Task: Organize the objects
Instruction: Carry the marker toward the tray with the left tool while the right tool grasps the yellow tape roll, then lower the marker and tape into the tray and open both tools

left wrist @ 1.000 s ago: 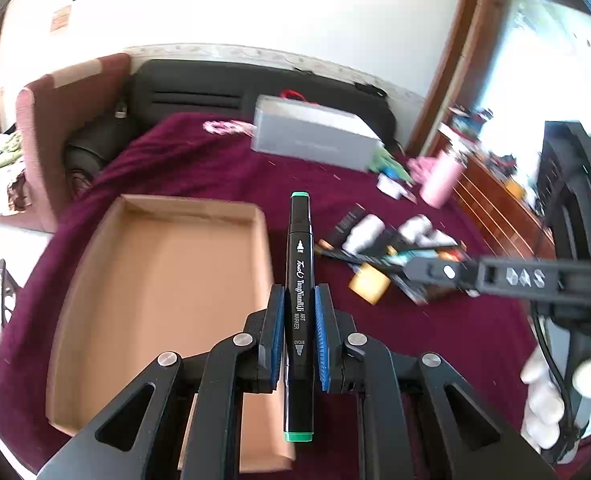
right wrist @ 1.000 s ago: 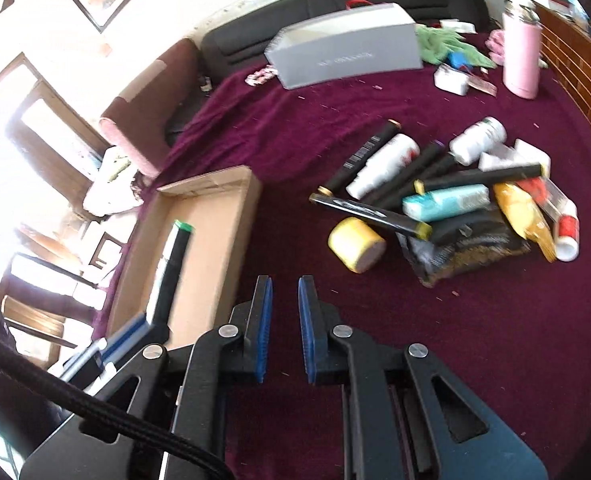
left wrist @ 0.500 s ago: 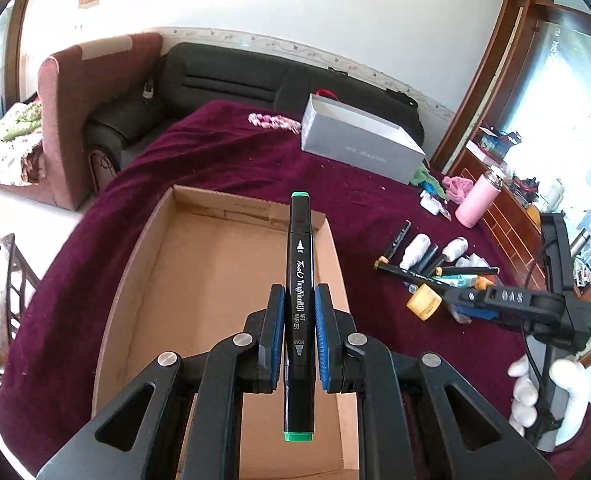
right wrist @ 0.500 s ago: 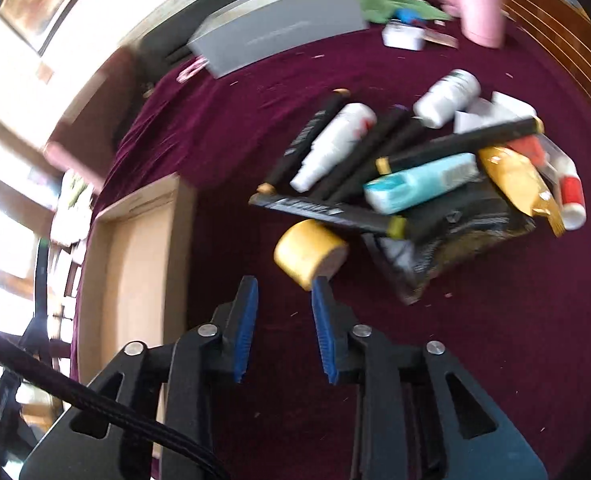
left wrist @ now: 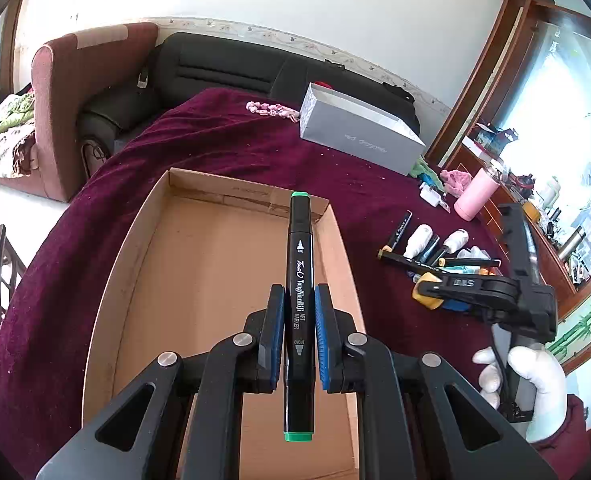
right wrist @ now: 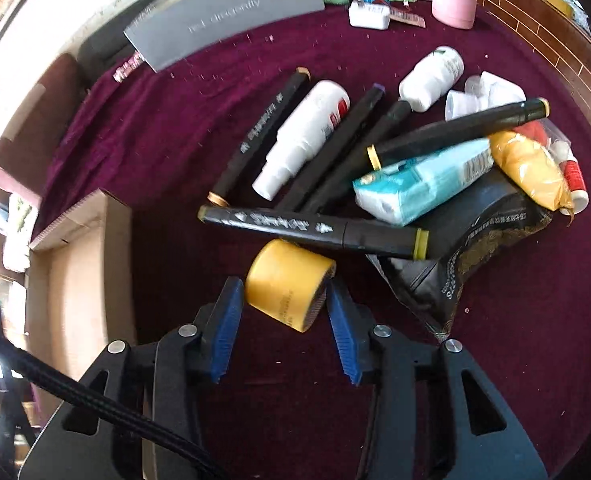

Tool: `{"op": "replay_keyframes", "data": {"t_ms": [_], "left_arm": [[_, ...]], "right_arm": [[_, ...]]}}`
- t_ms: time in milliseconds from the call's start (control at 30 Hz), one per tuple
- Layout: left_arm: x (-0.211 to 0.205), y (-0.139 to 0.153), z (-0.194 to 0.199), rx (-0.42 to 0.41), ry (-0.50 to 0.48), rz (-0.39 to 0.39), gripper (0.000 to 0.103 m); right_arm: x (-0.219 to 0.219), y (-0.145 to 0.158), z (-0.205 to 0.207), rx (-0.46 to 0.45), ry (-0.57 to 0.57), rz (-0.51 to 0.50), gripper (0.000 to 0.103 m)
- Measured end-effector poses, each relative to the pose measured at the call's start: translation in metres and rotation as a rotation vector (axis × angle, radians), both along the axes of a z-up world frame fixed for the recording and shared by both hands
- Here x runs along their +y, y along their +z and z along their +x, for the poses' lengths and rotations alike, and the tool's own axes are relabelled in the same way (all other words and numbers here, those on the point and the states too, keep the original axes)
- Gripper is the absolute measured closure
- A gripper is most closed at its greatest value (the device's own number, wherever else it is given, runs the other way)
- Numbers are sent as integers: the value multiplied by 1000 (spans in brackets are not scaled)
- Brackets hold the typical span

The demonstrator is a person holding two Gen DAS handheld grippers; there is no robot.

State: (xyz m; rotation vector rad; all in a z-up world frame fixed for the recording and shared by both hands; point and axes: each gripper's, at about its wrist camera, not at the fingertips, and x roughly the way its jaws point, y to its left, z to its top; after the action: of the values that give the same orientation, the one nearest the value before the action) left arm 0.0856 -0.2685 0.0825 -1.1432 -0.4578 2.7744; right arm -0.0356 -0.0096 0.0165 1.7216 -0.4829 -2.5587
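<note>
My left gripper (left wrist: 299, 300) is shut on a black art marker with green caps (left wrist: 300, 264) and holds it lengthwise above the open cardboard box (left wrist: 143, 240). My right gripper (right wrist: 283, 292) is open, its blue pads on either side of a yellow tape roll (right wrist: 287, 282) that lies on the maroon cloth (right wrist: 155, 128). Behind the roll lies a pile of black markers (right wrist: 315, 230), white bottles (right wrist: 307, 136), a teal tube (right wrist: 423, 184) and a black pouch (right wrist: 475, 248). The right gripper and the pile also show in the left wrist view (left wrist: 455, 280).
A grey box (left wrist: 355, 132) stands at the far side of the table. A pink tumbler (left wrist: 475, 196) stands at the right edge near a wooden cabinet. A black sofa and a brown armchair (left wrist: 79, 92) stand beyond the table. The cardboard box corner (right wrist: 75, 216) lies left of my right gripper.
My right gripper has opened wide and moved forward around the yellow tape roll. My left gripper has carried the marker further over the cardboard box.
</note>
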Motion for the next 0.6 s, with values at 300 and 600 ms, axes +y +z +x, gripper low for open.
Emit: {"op": "replay_keyframes", "data": {"t_ms": [300,600], "left_arm": [[-17,-3,-20,-34,24,4,91],[-24,-27,-91,-179,-13,35,92]], "right_arm": [[-11,42,12,120,142,-17,73],[-104,61,-21,97,371,-130,73]]}}
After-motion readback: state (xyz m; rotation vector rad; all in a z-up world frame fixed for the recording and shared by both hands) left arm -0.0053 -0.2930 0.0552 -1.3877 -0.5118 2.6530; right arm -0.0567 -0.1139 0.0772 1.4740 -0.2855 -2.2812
